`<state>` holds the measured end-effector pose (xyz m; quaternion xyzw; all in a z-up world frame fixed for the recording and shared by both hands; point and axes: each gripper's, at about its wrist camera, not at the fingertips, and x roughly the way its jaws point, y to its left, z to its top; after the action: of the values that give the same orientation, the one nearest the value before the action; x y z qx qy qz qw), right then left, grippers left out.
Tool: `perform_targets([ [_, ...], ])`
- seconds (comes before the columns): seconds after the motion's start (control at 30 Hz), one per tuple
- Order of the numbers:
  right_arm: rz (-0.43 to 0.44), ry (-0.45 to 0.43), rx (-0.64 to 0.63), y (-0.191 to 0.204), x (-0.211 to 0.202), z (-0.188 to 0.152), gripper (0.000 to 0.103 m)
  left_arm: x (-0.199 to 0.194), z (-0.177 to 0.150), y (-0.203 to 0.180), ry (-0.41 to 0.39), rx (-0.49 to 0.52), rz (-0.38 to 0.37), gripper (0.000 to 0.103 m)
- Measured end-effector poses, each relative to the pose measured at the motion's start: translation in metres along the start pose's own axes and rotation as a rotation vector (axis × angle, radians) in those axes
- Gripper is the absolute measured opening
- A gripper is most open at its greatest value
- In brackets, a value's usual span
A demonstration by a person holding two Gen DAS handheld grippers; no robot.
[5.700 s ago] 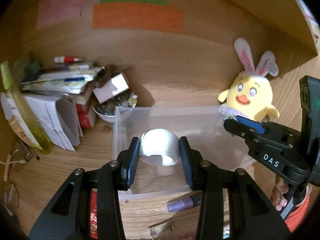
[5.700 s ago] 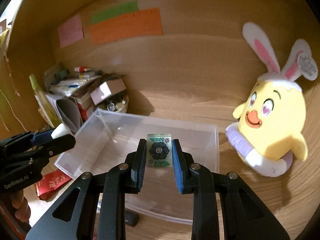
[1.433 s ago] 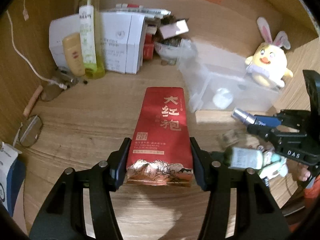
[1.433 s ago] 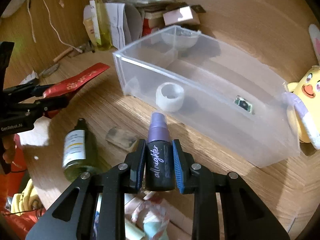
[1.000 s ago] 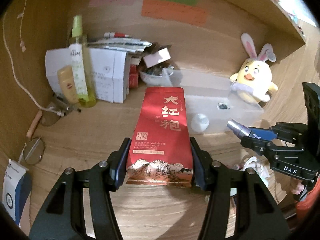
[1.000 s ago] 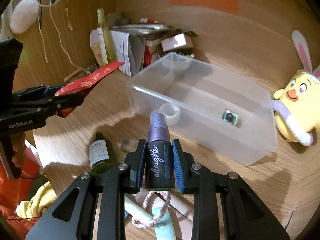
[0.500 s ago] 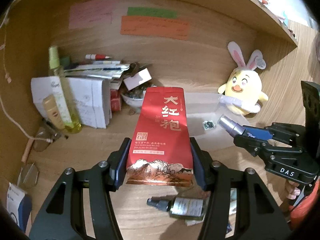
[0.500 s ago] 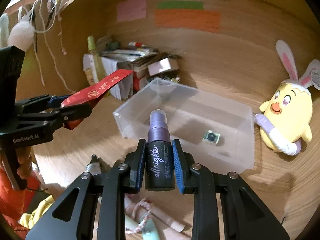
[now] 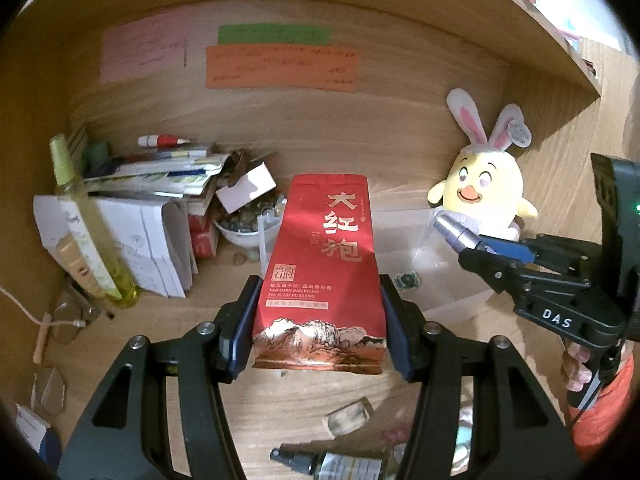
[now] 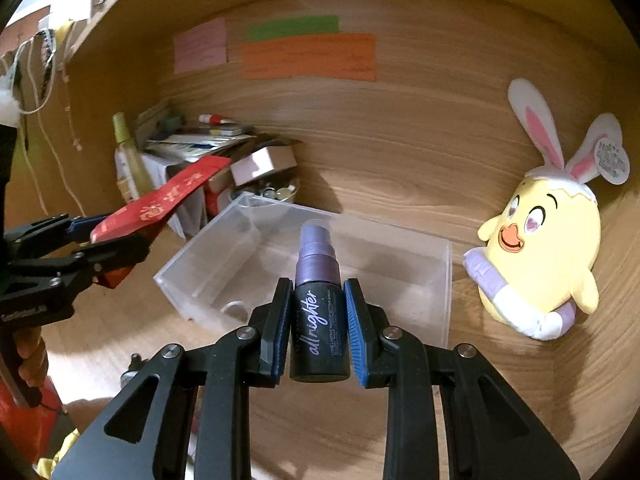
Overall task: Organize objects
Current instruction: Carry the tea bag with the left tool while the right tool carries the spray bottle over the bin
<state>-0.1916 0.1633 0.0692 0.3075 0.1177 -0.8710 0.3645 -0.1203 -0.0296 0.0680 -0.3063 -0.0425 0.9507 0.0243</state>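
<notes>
Clear rectangular plastic bin lay at 12 o'clock ahead of both loads. Right gripper fingers clamped a black-and-purple spray bottle, pointing forward, nearer; left gripper fingers held a red foil tea pouch.

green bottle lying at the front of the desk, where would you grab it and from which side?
Across its labelled body, coming from above, I'd say. The green bottle lies on its side on the desk, black cap pointing left in the left wrist view, so the round body gives two opposed sides; the neck looks too thin. Much of it is cut off by the frame.
</notes>
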Motion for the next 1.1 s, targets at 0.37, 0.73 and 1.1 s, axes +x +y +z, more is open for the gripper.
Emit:
perform_targets([
  [0.37, -0.016, 0.031, 0.029, -0.017, 0.031, 0.009, 0.023, 0.029, 0.019, -0.005, 0.031, 0.011, -0.012, 0.056],
  [0.73, -0.027, 0.1, 0.04, -0.026, 0.064, 0.002, 0.023, 0.07, 0.015, -0.003, 0.123, 0.009, -0.025, 0.056],
  [1.1, -0.016, 0.18, 0.066, -0.036, 0.094, -0.009, 0.023, 0.102, 0.005, -0.002, 0.185, 0.037, 0.001, 0.056],
])
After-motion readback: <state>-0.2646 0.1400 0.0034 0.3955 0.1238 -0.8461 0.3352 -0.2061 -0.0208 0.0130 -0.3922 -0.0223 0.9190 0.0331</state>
